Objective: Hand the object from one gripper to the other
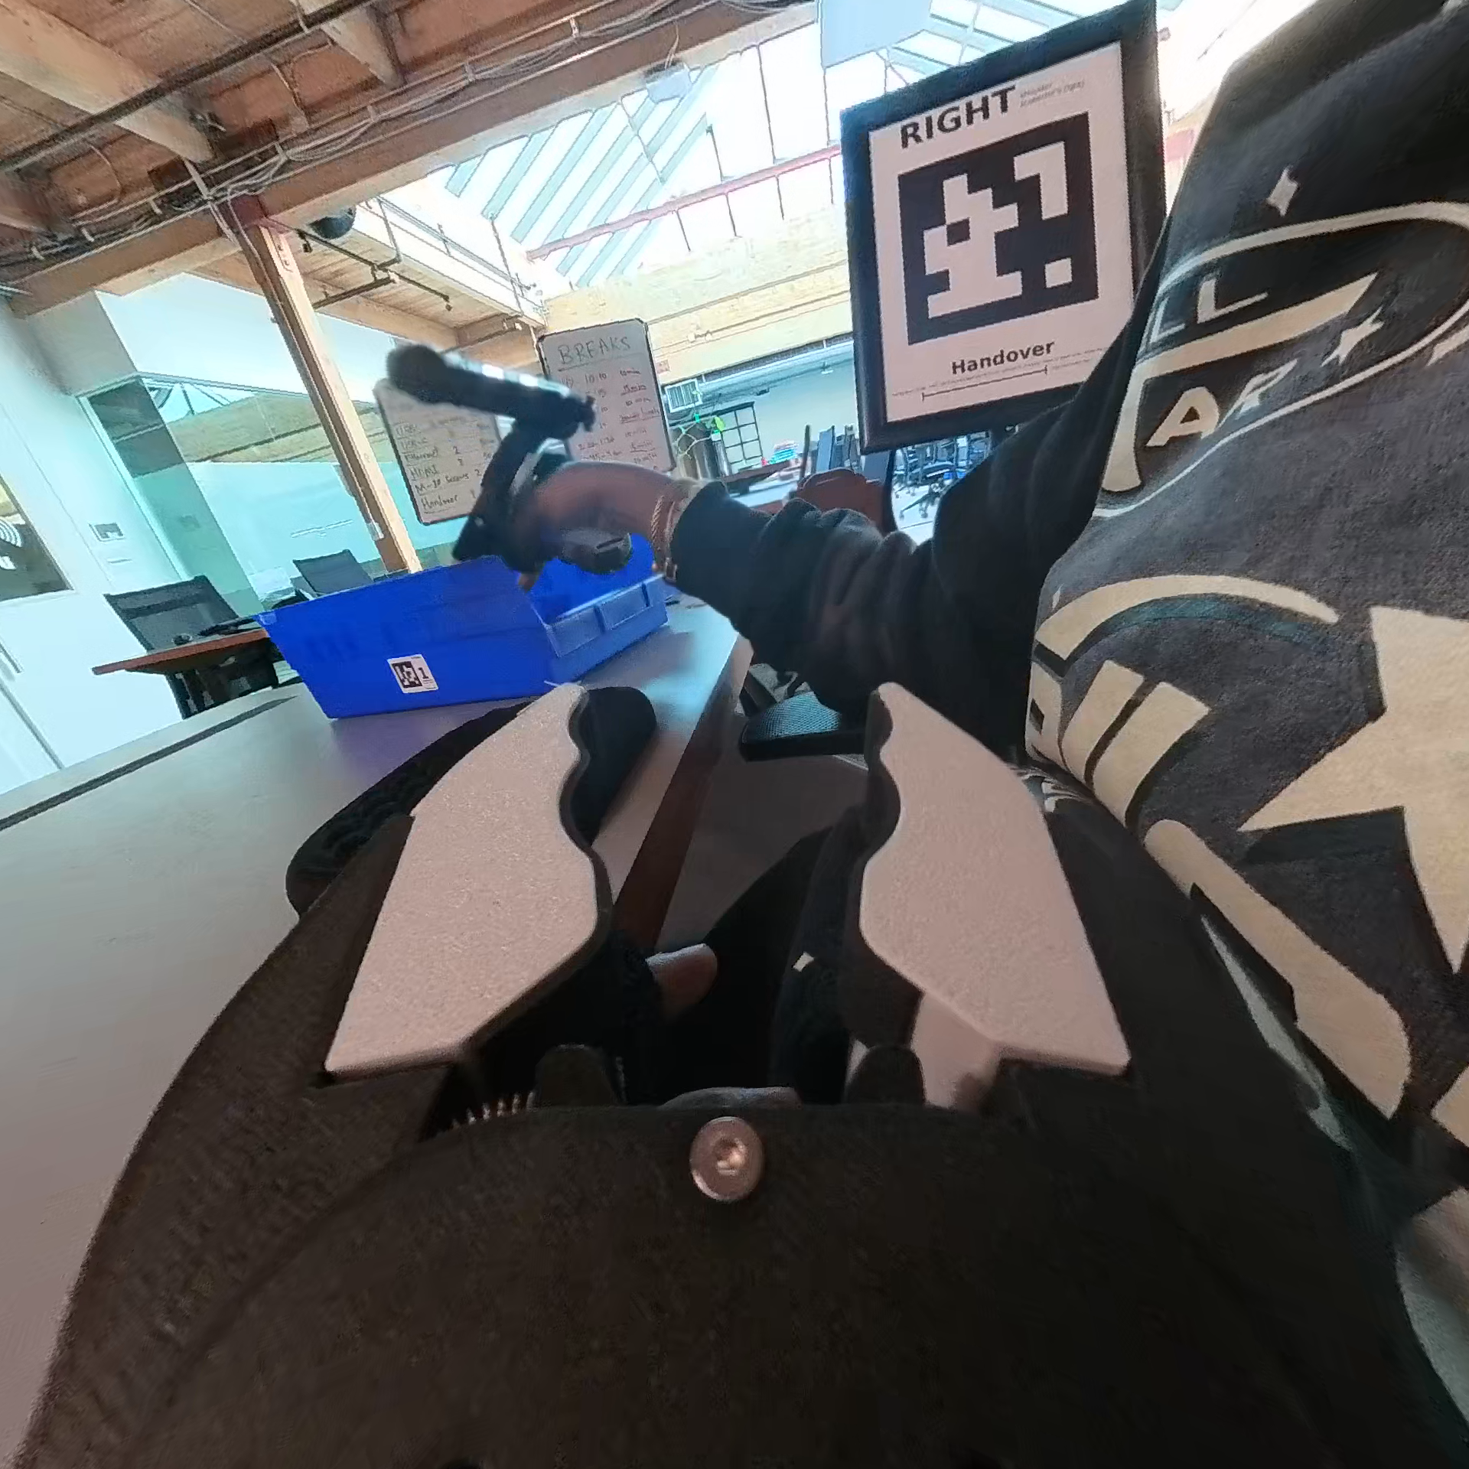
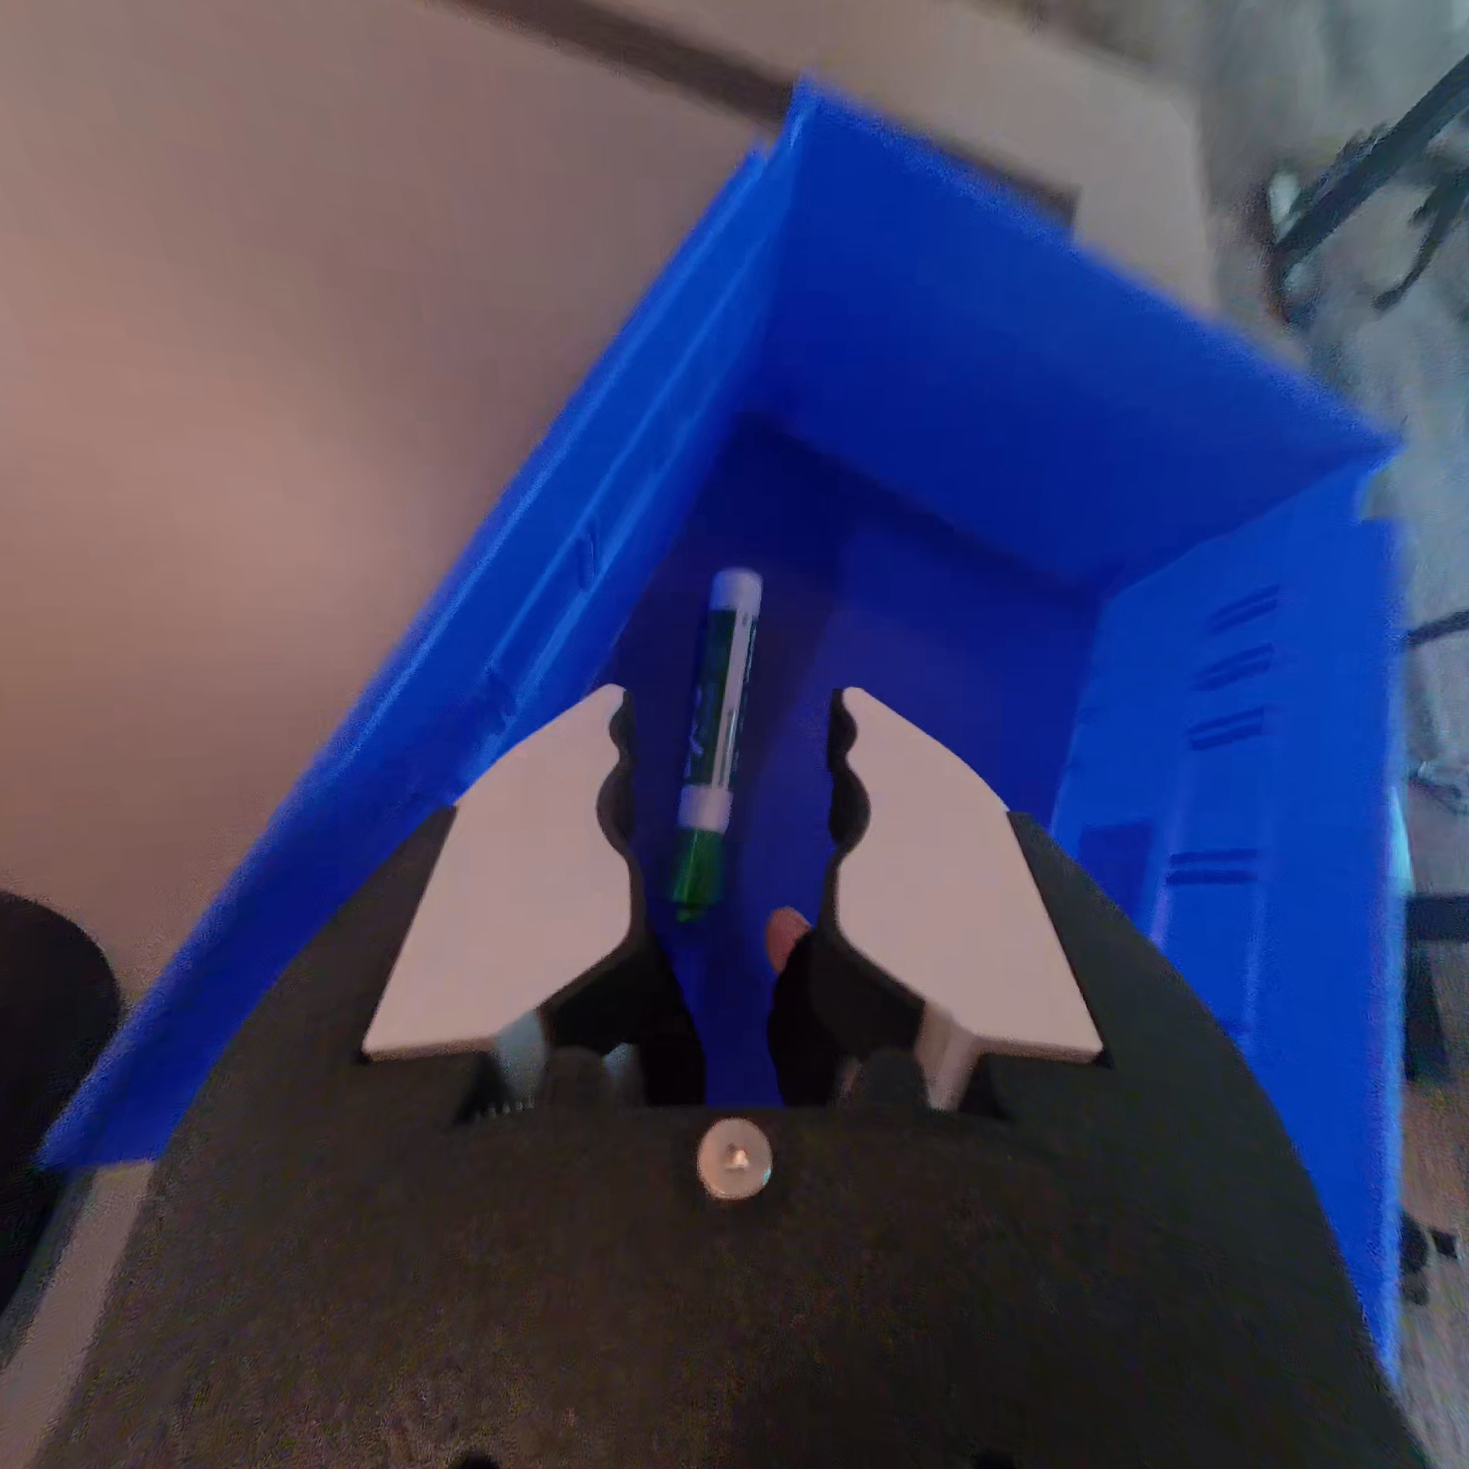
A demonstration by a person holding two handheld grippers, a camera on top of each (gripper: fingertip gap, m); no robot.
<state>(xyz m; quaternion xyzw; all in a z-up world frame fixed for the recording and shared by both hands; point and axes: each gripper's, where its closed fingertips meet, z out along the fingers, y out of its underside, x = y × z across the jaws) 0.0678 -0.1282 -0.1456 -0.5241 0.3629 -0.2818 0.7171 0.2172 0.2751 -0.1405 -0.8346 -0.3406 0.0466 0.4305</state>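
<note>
— Right now the right gripper [image 2: 727, 755] hangs over the blue bin [image 2: 994, 381], jaws apart, empty; the green marker [image 2: 715, 739] lies on the bin floor between them, lengthwise along the fingers.

— And the left gripper [image 1: 723, 803]?

— Wide open, empty, well back; its view misses the marker, showing only the bin's outside.

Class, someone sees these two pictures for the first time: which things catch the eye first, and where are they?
The bright blue plastic bin on the pale table fills the right wrist view. A green-and-white marker pen lies on its floor, past the open right gripper. In the left wrist view, the open left gripper is empty.
</note>
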